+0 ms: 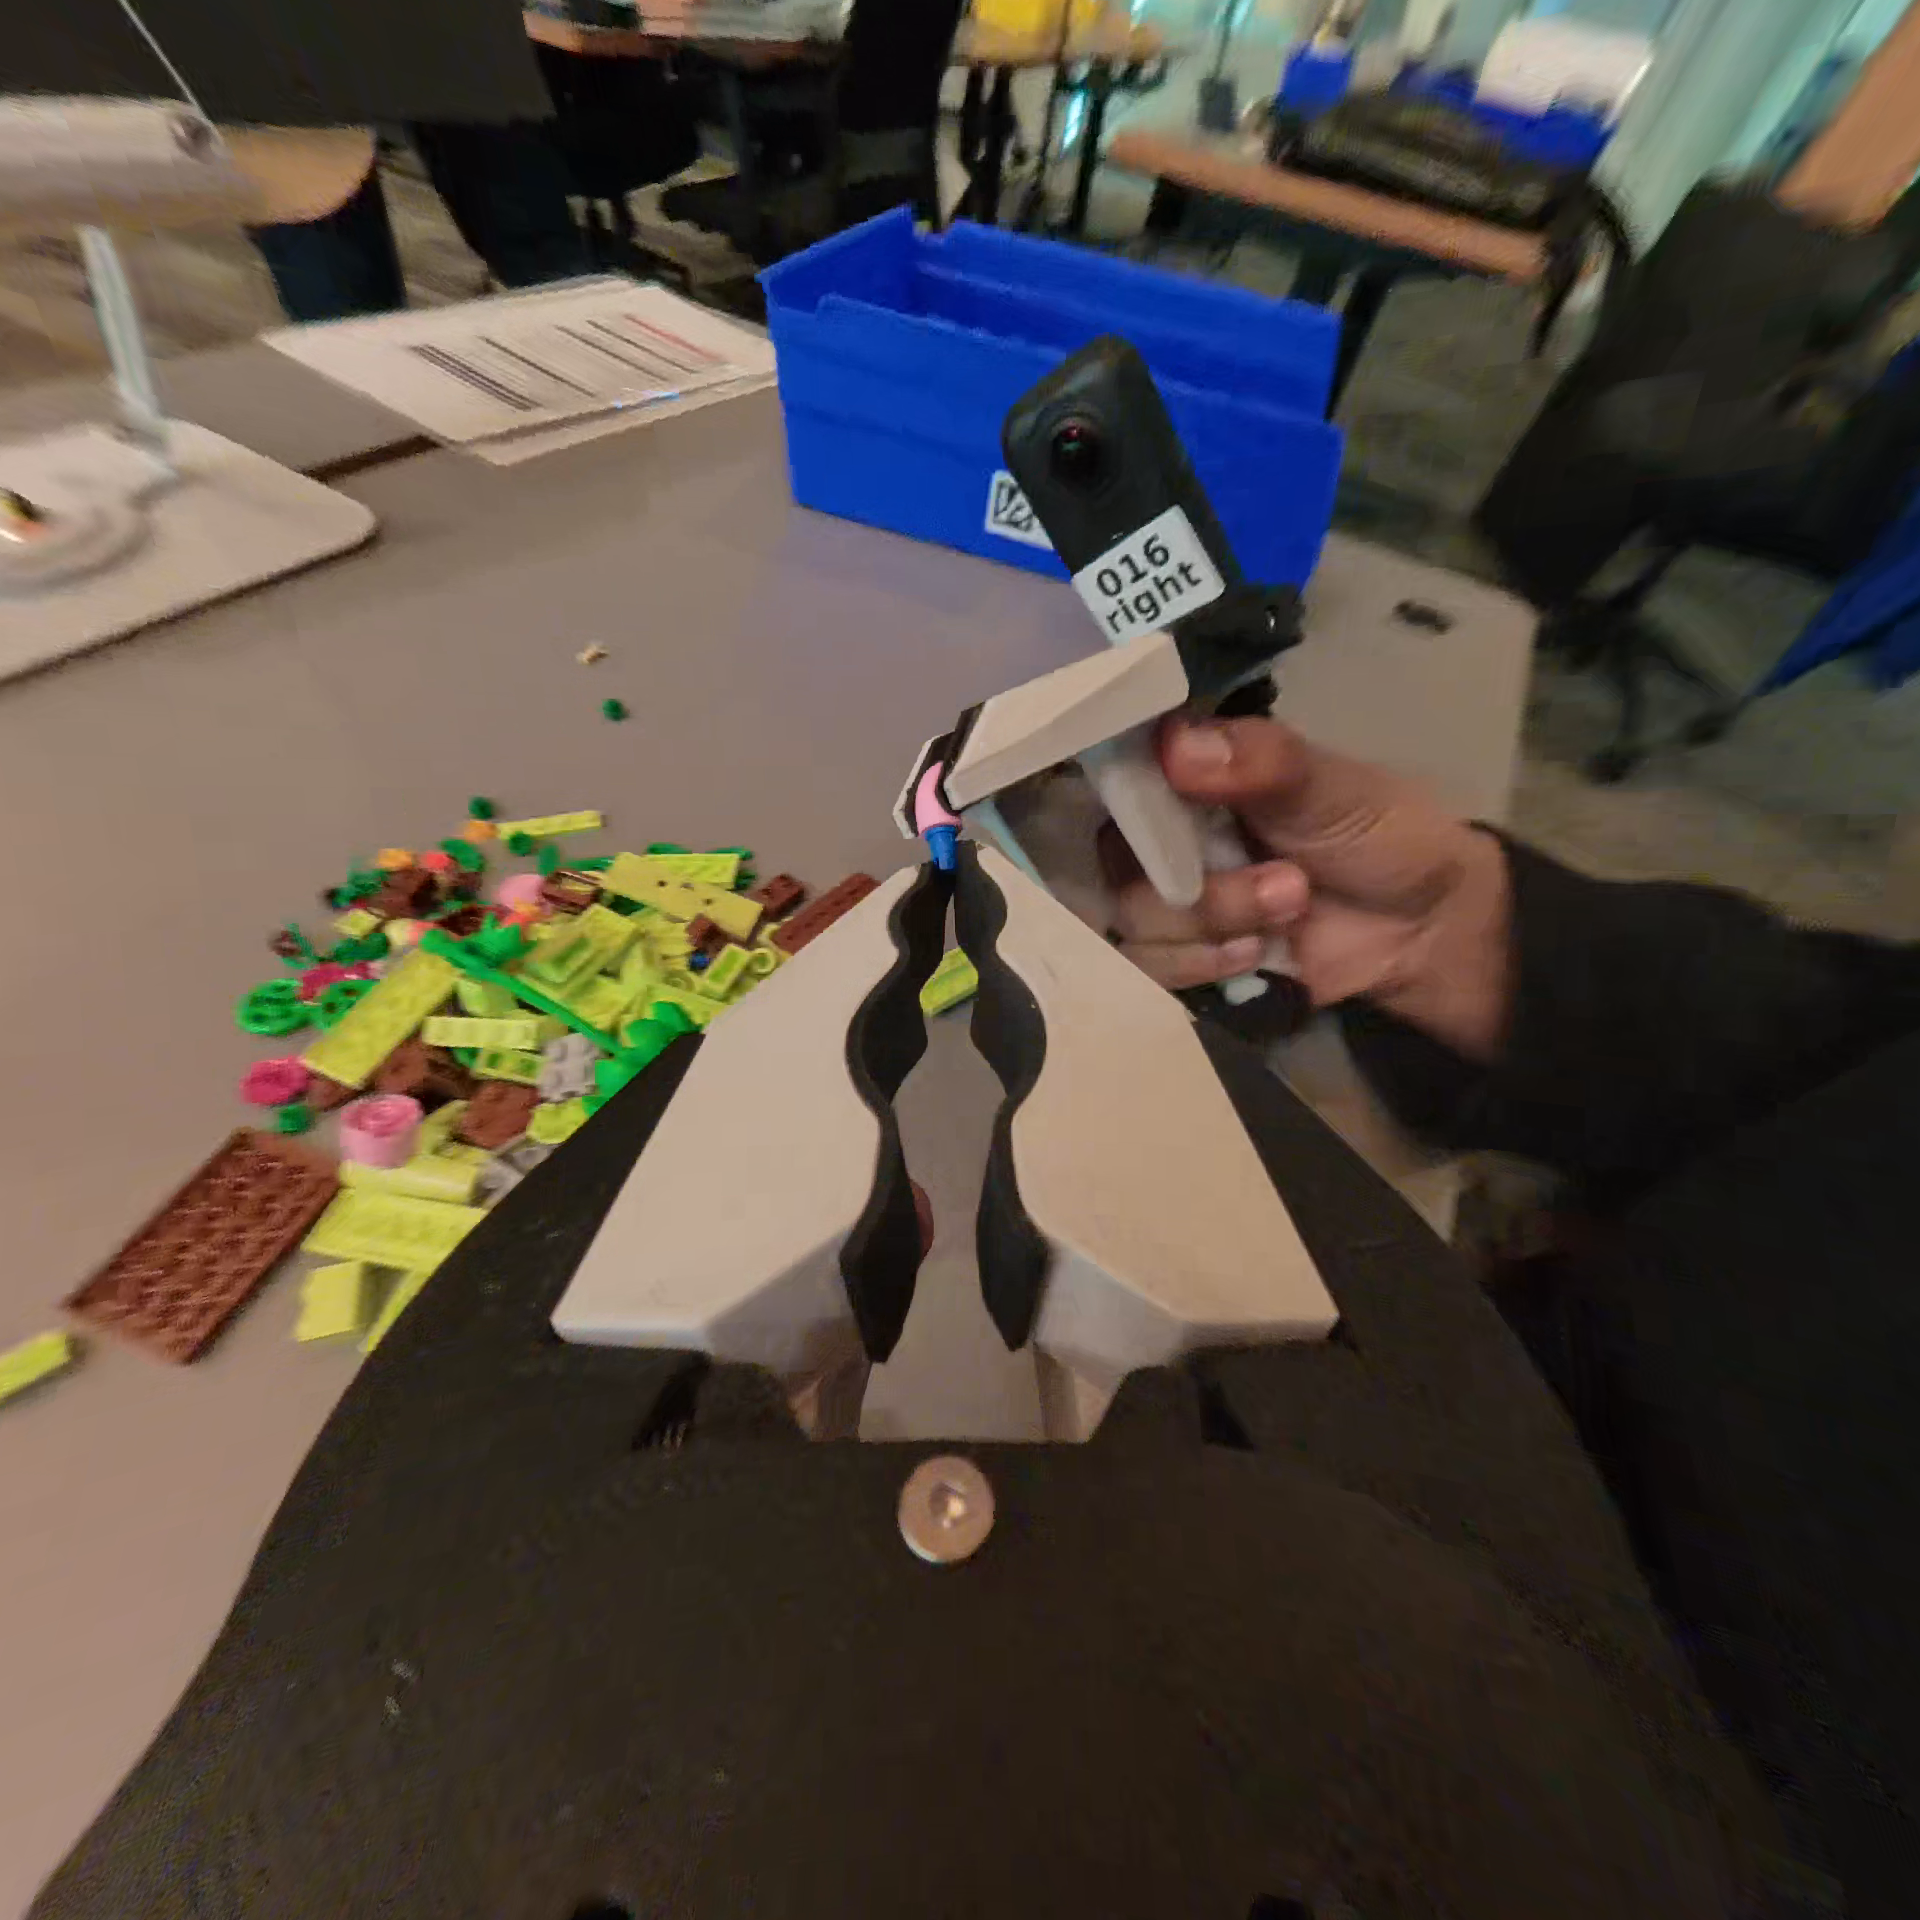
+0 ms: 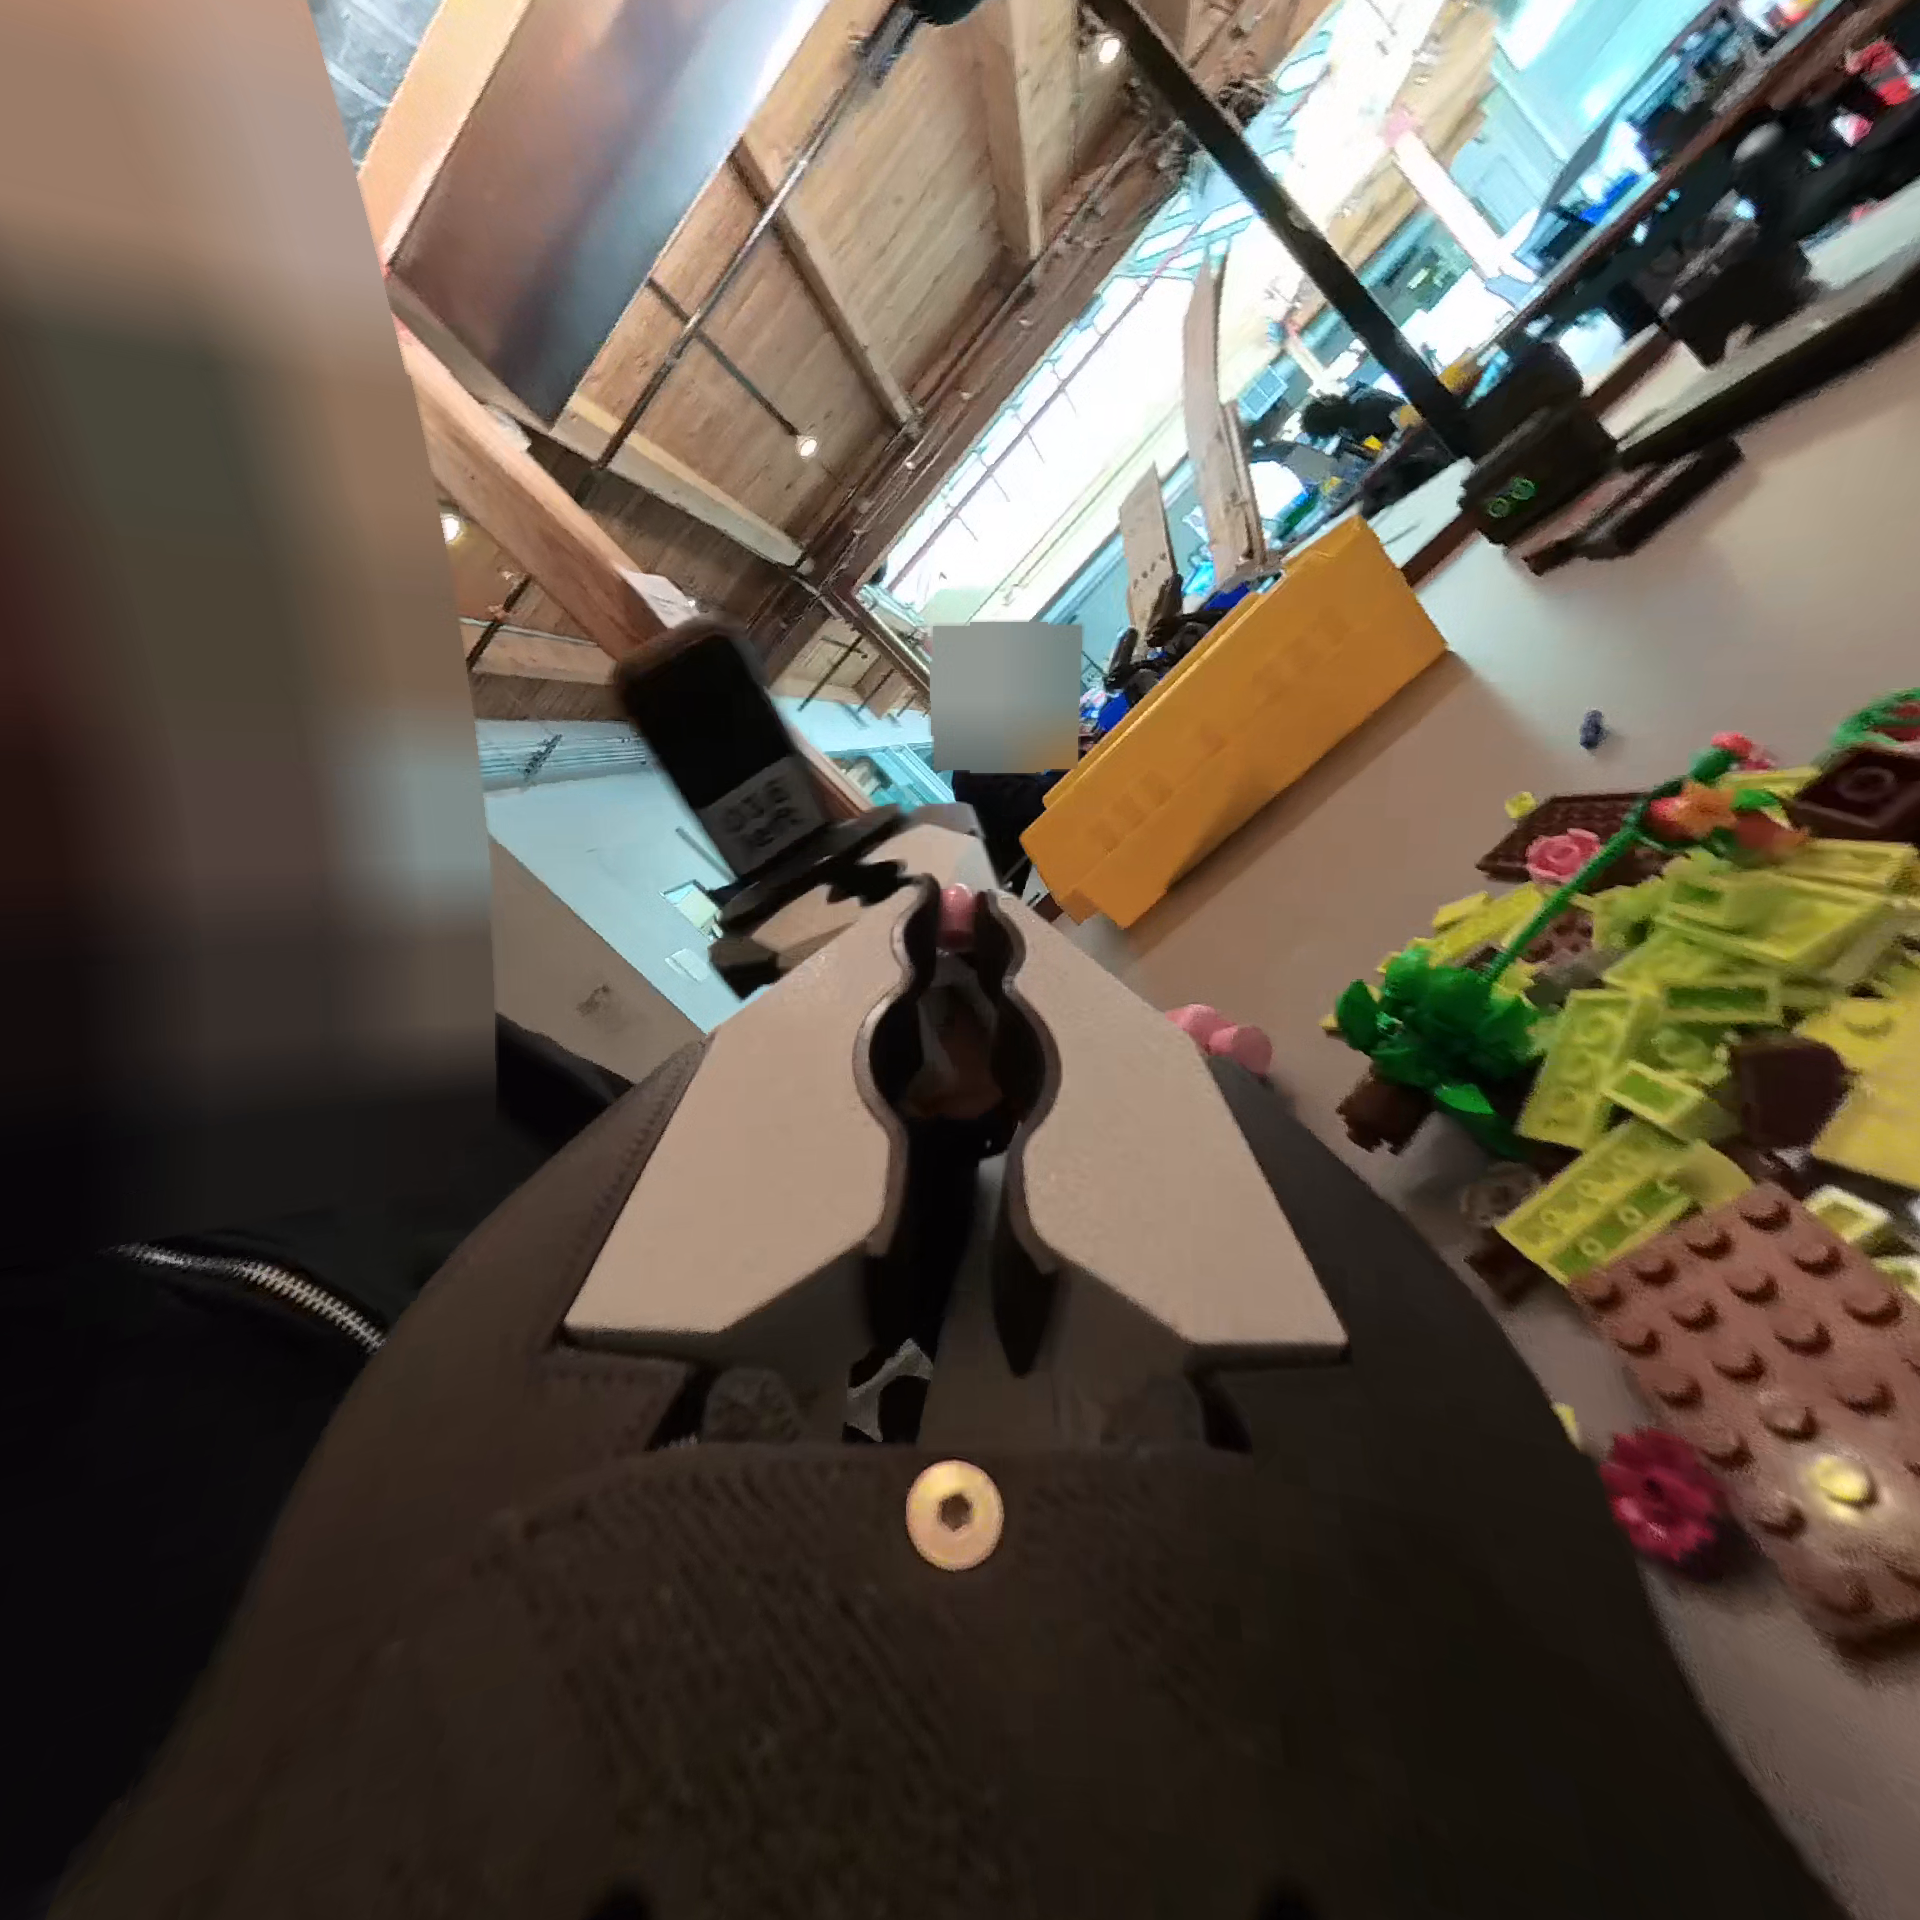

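My left gripper [image 1: 948, 871] is held above the grey table [image 1: 727, 623], its jaws nearly closed, the tips pinching a small blue pin [image 1: 940, 848]. The pin sticks out of a pink piece [image 1: 928, 800] that my right gripper [image 1: 925, 805] grips, held by a hand [image 1: 1320, 862] just beyond my left tips. In the right wrist view my right gripper [image 2: 956, 920] is shut on the pink piece [image 2: 956, 912], with the left gripper's camera [image 2: 727, 748] right behind it. A pile of lime, green, brown and pink bricks [image 1: 499, 987] lies on the table to the left.
A brown studded plate [image 1: 208, 1242] lies at the pile's near edge, also in the right wrist view [image 2: 1756, 1340]. A blue bin [image 1: 935, 416] stands at the back, with papers [image 1: 540, 353] and a white lamp base [image 1: 156, 540] at back left. A yellow bin [image 2: 1247, 727] stands farther off. Less than 4 cm separates the two grippers' tips. Left tips and right tips are each some 20 centimetres from the brown studded plate [image 1: 208, 1242].
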A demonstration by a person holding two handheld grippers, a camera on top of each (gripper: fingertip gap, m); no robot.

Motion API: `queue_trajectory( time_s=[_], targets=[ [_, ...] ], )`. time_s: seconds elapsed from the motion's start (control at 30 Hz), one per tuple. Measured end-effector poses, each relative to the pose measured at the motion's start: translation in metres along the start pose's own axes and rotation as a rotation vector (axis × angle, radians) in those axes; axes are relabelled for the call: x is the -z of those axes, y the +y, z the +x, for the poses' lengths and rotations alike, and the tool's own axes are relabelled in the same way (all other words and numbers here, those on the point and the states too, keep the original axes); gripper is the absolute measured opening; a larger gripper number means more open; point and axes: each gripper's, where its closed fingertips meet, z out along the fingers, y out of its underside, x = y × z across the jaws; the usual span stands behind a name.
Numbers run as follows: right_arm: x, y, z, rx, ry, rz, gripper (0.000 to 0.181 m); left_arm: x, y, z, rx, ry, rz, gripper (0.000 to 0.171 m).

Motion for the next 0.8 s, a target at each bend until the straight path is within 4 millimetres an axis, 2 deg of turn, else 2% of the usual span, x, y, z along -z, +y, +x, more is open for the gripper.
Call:
queue_trajectory(
  time_s=[0.03, 0.1, 0.3, 0.33, 0.37, 0.4, 0.43, 0.47, 0.53, 0.63, 0.8],
  targets=[
    [0.001, 0.000, 0.000, -0.024, -0.012, 0.008, 0.003, 0.000, -0.001, 0.001, -0.026, -0.014, -0.008, 0.002],
    [0.001, -0.001, -0.004, -0.025, -0.038, 0.016, 0.003, 0.003, -0.004, 0.005, 0.041, 0.048, 0.003, 0.002],
    [-0.005, -0.004, -0.027, 0.037, -0.151, 0.039, 0.003, 0.020, -0.026, 0.029, 0.662, 0.615, 0.183, 0.002],
    [-0.002, -0.010, -0.029, 0.030, -0.172, 0.080, 0.003, 0.028, -0.032, 0.039, 0.740, 0.759, 0.210, 0.000],
    [0.011, -0.029, -0.028, 0.006, -0.184, 0.196, 0.003, 0.039, -0.039, 0.051, 0.816, 0.905, 0.229, 0.000],
    [0.036, -0.052, -0.025, -0.037, -0.215, 0.319, 0.003, 0.039, -0.038, 0.056, 0.817, 0.906, 0.225, 0.000],
    [0.053, -0.064, -0.021, -0.028, -0.187, 0.373, 0.004, 0.030, -0.033, 0.056, 0.763, 0.817, 0.206, 0.000],
    [0.051, -0.057, -0.022, 0.065, -0.106, 0.313, 0.004, 0.023, -0.028, 0.054, 0.699, 0.731, 0.181, 0.000],
    [0.030, -0.037, -0.027, 0.188, -0.027, 0.186, 0.004, 0.010, -0.020, 0.035, 0.518, 0.500, 0.165, 0.000],
    [0.015, -0.022, -0.022, 0.144, -0.040, 0.124, 0.003, 0.008, -0.015, 0.011, 0.305, 0.246, 0.174, 0.000],
    [0.004, -0.005, -0.012, 0.321, 0.115, -0.004, 0.004, 0.003, -0.004, -0.002, -0.053, -0.046, 0.065, 0.016]
  ],
)
